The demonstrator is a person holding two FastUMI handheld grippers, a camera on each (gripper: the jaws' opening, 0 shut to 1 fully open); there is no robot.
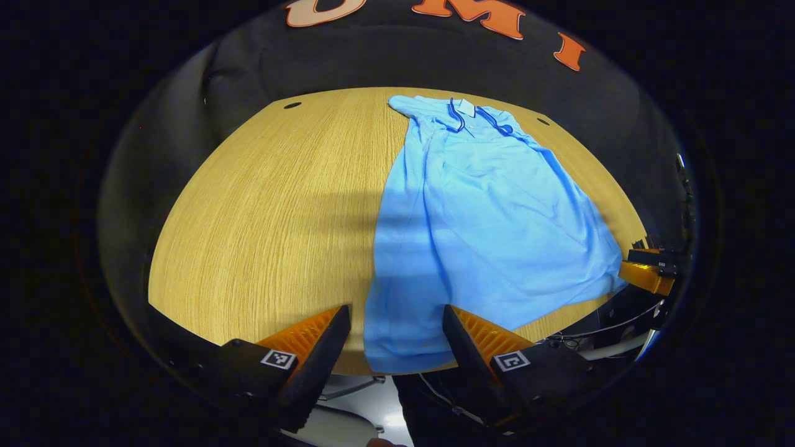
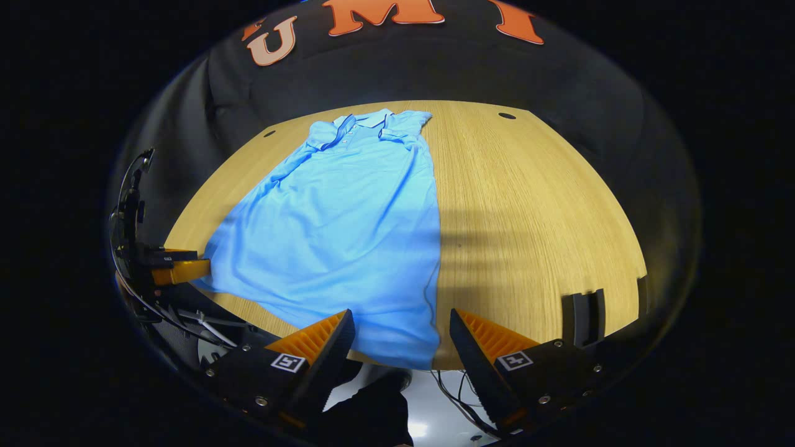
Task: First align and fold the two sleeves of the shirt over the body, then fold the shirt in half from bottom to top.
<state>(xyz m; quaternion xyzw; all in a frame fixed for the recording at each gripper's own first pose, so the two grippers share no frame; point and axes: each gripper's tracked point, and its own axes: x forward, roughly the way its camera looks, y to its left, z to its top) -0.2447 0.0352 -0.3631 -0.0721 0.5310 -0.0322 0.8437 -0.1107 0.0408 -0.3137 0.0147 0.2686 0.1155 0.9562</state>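
Note:
A light blue polo shirt (image 1: 490,211) (image 2: 348,223) lies flat on the wooden table (image 1: 267,217) (image 2: 534,211), collar at the far end, hem at the near edge. Both short sleeves lie drawn in against the body beside the collar. In the left gripper view my left gripper (image 1: 397,335) stands open at the table's front edge, one hem corner lying between its spread fingers. My right gripper (image 2: 400,338) is open too, around the other hem corner. Each gripper appears in the other's view, at the shirt's far hem corner: right gripper (image 1: 646,273), left gripper (image 2: 180,270).
Small round holes (image 1: 292,105) (image 2: 507,115) mark the table's far corners. A black clamp (image 2: 584,316) grips the table's near edge to the right of my right gripper. Cables (image 2: 186,323) and a pale floor show below the front edge.

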